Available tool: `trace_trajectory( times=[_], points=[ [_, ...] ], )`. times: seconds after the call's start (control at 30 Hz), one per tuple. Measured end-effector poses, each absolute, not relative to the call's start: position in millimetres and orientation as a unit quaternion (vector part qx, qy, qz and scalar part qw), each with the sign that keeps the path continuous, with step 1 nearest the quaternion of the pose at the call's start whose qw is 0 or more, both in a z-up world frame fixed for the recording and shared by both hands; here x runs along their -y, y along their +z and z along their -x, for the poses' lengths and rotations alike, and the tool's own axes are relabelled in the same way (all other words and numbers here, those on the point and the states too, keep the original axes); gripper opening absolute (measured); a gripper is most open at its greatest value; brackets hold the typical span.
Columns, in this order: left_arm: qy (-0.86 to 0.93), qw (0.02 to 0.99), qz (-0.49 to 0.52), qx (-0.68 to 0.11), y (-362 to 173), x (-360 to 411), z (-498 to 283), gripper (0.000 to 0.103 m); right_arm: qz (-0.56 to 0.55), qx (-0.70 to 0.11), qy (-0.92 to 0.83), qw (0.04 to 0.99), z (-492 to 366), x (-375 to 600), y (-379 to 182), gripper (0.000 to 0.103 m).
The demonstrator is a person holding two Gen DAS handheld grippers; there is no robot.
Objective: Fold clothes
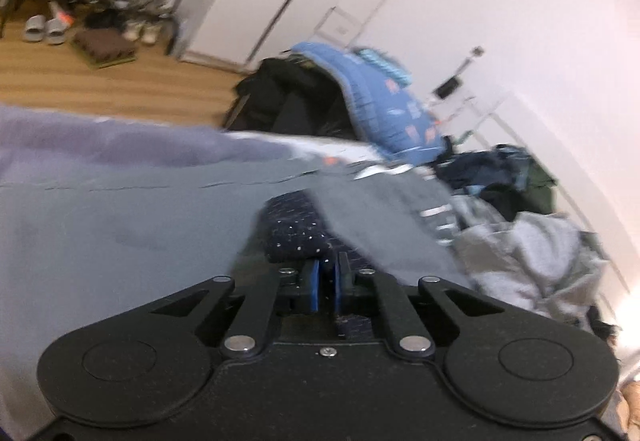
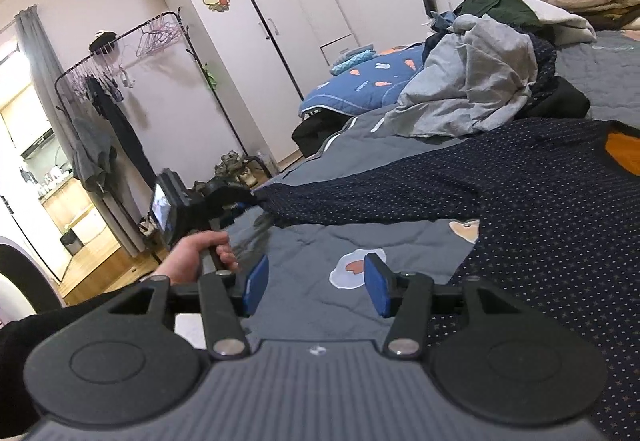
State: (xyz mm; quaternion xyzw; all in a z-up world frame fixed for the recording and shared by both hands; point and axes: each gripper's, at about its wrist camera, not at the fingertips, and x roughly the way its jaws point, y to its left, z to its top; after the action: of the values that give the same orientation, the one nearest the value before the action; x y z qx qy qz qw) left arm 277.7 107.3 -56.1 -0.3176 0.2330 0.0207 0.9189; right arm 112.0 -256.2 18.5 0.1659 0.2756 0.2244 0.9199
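A navy dotted garment (image 2: 552,201) lies spread on the grey quilted bed cover (image 2: 320,257), one sleeve stretched out to the left. My left gripper (image 1: 329,283) is shut on the cuff of that sleeve (image 1: 294,229); in the right wrist view the left gripper (image 2: 244,203), held by a hand (image 2: 192,257), pinches the sleeve end (image 2: 276,201) just above the bed. My right gripper (image 2: 316,287) hovers open over the cover beside the garment's body, nothing between its blue pads (image 2: 378,287).
A heap of grey and dark clothes (image 2: 472,89) sits further back on the bed, with a blue carrot-print quilt (image 2: 360,85) behind it. White wardrobes (image 2: 272,21), a clothes rack (image 2: 108,113) and shoes (image 1: 60,9) on the wooden floor lie beyond the bed edge.
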Motion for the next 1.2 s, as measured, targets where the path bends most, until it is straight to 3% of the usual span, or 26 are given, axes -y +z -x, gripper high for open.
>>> trace_trajectory(
  times=[0.33, 0.67, 0.9, 1.07, 1.13, 1.2],
  points=[
    [-0.128, 0.927, 0.287, -0.203, -5, -22, -269, 0.007, -0.175, -0.276, 0.194, 0.925, -107, 278, 21, 0.052],
    [-0.305, 0.9, 0.219, -0.223, 15, 123, -227, 0.007, -0.199, -0.259, 0.12, 0.938, -87, 341, 26, 0.052],
    [-0.388, 0.866, 0.124, -0.291, -18, 229, -179, 0.007, -0.227, -0.25, 0.063, 0.939, -75, 396, 26, 0.052],
    [-0.387, 0.829, 0.054, -0.4, -60, 274, -161, 0.009, -0.24, -0.254, 0.029, 0.936, -74, 432, 19, 0.052],
    [-0.385, 0.836, 0.045, -0.389, -56, 271, -153, 0.02, -0.249, -0.256, 0.009, 0.934, -74, 448, 15, 0.052],
    [-0.383, 0.842, 0.037, -0.379, -52, 268, -145, 0.044, -0.259, -0.259, -0.008, 0.931, -75, 462, 9, 0.052]
  ],
)
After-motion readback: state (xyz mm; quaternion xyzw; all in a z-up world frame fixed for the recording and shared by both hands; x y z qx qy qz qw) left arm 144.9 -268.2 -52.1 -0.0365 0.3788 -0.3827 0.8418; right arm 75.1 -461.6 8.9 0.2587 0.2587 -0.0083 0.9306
